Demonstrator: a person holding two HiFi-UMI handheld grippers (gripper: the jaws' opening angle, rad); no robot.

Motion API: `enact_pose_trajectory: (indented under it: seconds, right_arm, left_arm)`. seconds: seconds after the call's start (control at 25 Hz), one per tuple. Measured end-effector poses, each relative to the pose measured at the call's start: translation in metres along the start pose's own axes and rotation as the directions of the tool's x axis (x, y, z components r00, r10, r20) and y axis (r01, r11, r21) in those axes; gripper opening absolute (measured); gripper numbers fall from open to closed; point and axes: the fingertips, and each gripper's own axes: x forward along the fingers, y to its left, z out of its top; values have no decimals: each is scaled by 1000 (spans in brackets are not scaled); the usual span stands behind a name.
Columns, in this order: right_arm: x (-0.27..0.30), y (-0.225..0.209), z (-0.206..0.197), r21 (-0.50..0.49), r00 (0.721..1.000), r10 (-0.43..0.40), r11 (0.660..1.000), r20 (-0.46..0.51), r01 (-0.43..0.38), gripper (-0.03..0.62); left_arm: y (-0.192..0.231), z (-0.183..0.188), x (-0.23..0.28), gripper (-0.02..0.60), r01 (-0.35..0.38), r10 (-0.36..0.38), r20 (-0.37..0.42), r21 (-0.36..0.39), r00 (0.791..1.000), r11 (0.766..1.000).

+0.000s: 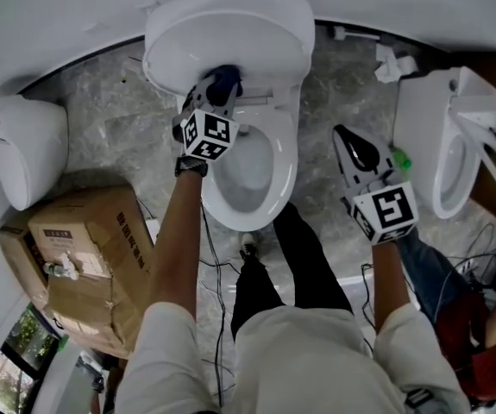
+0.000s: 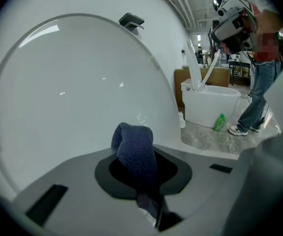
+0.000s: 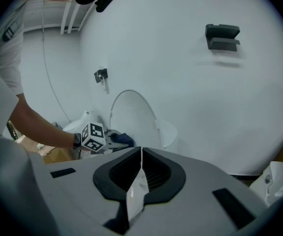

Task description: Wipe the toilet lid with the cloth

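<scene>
Left gripper (image 1: 216,91), clenched on dark blue knitted cloth (image 2: 134,149): best pressed flat against raised white plastic toilet lid (image 2: 72,92) directly ahead, swept evenly; right gripper (image 1: 346,140) closed, empty.

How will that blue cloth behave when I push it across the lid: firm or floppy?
Probably floppy: the cloth bulges in a soft knitted fold beyond the left gripper. It likely slides easily, since the toilet lid looks glossy.

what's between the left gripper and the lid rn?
Only the cloth, pinched in the left gripper and sticking out toward the lid. The left gripper view shows it. Whether the cloth touches the lid can't be told.
</scene>
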Motion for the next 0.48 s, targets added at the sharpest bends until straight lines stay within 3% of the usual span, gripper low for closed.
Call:
enact_pose_trajectory:
  seconds: [0.28, 0.48]
  right_arm:
    - [-16, -14, -24, 24, 999, -22, 999, -28, 23, 31]
    - [-24, -20, -39, 49, 999, -31, 998, -42, 33, 31]
  left_arm:
    - [-54, 49, 44, 49, 86, -84, 62, -43, 995, 995]
    - [-93, 59, 70, 49, 155, -155, 45, -9, 987, 988]
